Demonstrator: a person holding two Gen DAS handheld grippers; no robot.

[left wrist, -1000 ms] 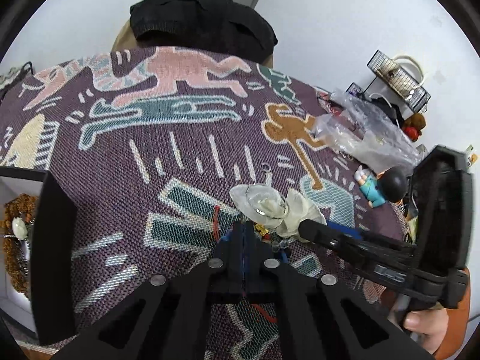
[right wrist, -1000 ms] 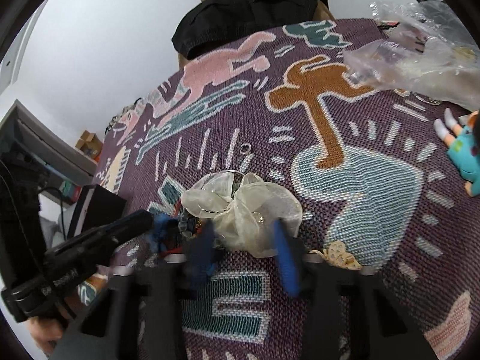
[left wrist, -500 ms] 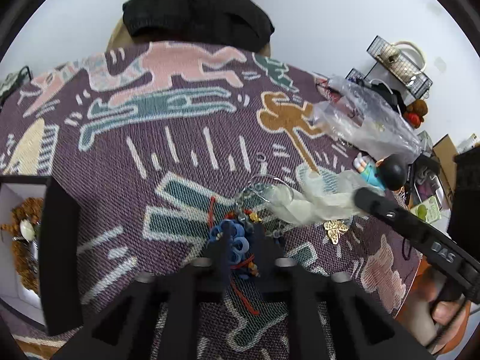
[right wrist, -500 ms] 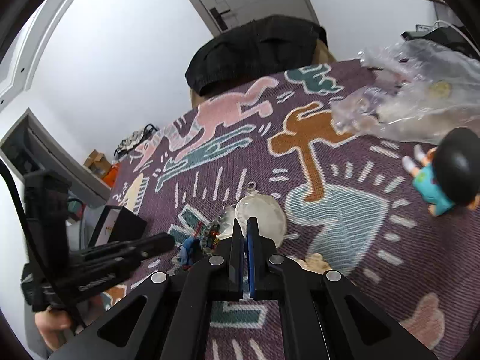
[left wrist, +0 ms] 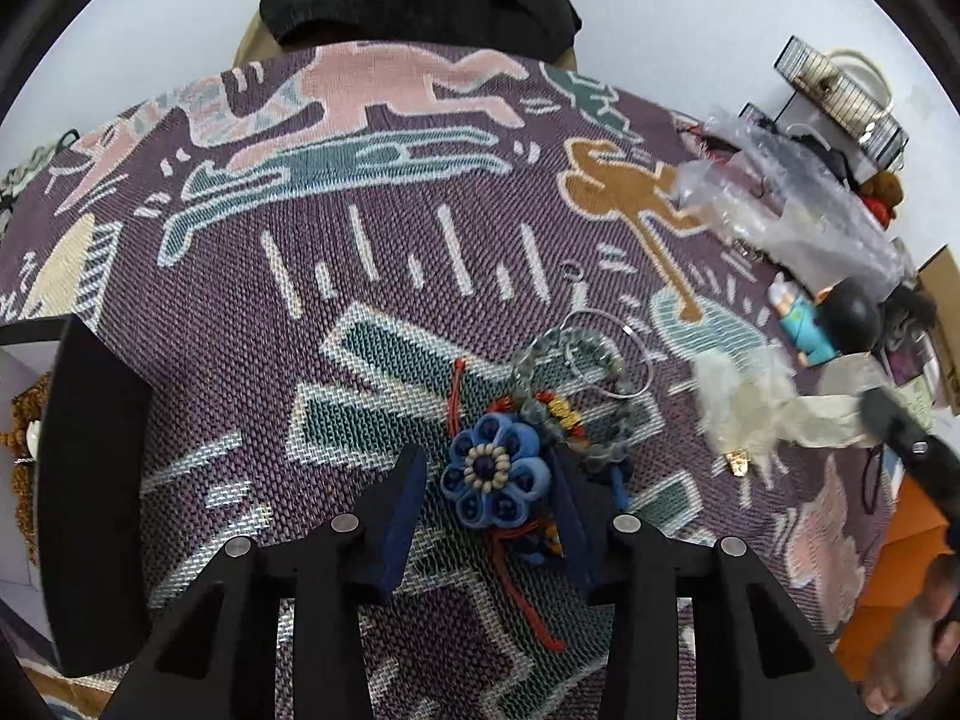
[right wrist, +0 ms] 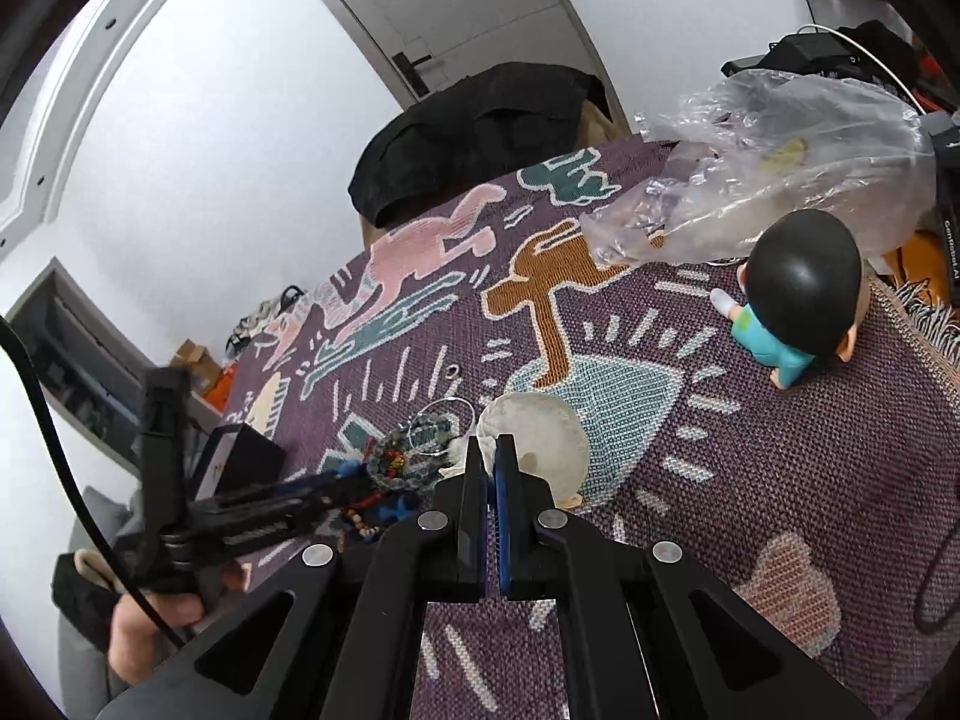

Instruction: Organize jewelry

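1. Your left gripper (left wrist: 489, 480) stands released around the blue flower (left wrist: 495, 477), apart from it.
2. Your right gripper (right wrist: 491, 456) is clenched on the pouch (right wrist: 543, 438).
3. Beads (left wrist: 600, 396) and hoop (left wrist: 612, 354) lie on the woven rug (left wrist: 360, 312).
4. Beyond: figurine (right wrist: 792, 300), plastic bag (right wrist: 780, 156), box (left wrist: 90, 480), door (right wrist: 456, 6).

The room is bright and evenly lit, with soft, faint shadows on the woven cloth (left wrist: 372, 324). Both views bulge like a fishbowl and go black at the corners. The white pouch (left wrist: 750, 402) is smeared by motion blur beside the sharp blue flower (left wrist: 495, 471). Glare gleams on the doll (right wrist: 804, 282) and plastic bag (right wrist: 780, 168).
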